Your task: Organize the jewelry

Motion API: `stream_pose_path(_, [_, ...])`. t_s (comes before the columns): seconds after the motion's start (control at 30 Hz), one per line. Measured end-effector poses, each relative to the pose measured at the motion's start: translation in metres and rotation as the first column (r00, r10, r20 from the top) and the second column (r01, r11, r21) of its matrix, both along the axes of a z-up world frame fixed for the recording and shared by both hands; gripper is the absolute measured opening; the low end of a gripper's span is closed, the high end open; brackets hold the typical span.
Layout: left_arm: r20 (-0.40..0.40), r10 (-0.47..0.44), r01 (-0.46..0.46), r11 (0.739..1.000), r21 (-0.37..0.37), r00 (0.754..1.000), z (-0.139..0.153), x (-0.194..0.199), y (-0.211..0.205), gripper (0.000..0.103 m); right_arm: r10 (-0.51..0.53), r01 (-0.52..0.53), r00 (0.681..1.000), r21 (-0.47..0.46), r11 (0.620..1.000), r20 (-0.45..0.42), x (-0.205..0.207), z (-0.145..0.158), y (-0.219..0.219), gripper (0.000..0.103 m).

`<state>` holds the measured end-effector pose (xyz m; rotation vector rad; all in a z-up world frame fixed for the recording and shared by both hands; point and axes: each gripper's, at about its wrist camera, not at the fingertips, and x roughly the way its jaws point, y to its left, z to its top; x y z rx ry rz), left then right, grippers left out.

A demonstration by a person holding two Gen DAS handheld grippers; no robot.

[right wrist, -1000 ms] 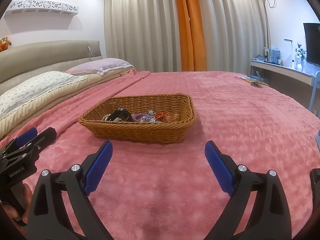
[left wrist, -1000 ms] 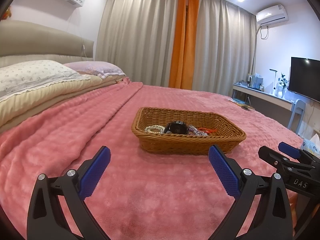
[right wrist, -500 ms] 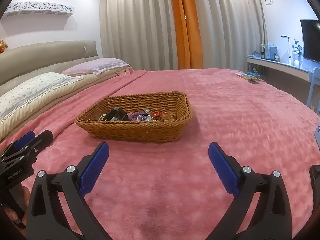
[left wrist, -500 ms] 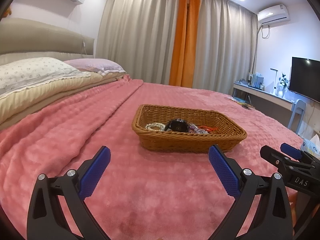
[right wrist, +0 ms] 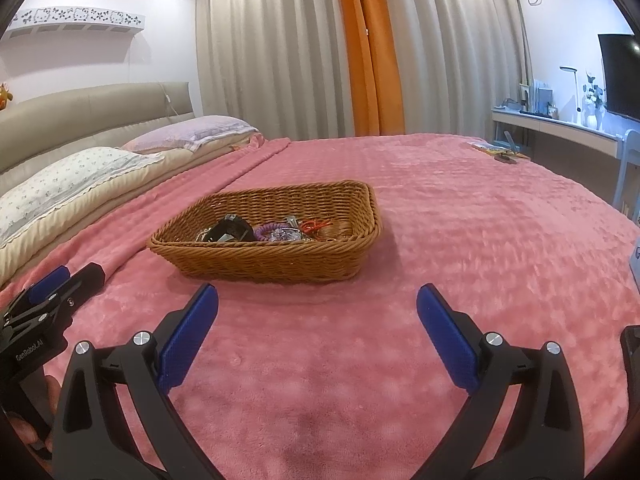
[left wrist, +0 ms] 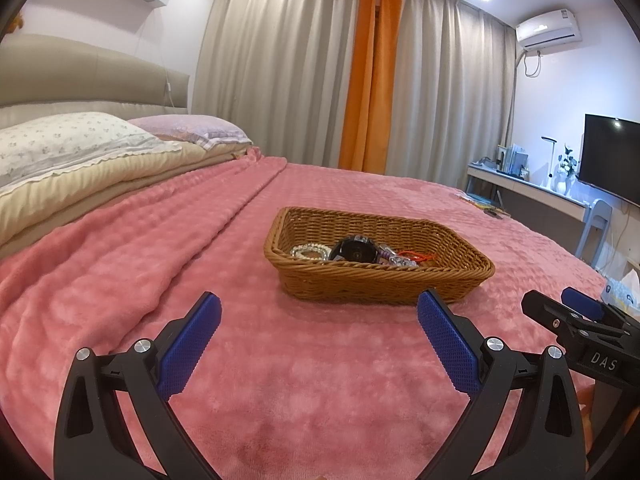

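A brown wicker basket sits on the pink blanket and also shows in the right wrist view. In it lie a black watch, a pale bead bracelet, a red cord, a purple coil band and a clear bead piece. My left gripper is open and empty, just short of the basket's near wall. My right gripper is open and empty, just short of the basket's near right side. Each gripper shows at the edge of the other's view.
The pink blanket covers the bed. Pillows and a folded cream quilt lie at the left by the headboard. A desk, a TV and a chair stand at the right. A tissue pack lies by the bed's right edge.
Both grippers have moved a little closer to the basket; the right wrist view has tilted down and looks more into it. Both stay open. The basket has not moved.
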<state>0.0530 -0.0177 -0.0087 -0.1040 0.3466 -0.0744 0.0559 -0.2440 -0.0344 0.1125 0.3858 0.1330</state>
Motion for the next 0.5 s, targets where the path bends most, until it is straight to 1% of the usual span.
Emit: stream_pose_path(0.5, [-0.005,-0.001,0.001,1.0,-0.002,1.0,-0.0013,-0.0018,-0.0017,0.095,-0.003,0.003,1.0,0.009,1.0,-0.004,0.0008,-0.0007,0.0002,0.095])
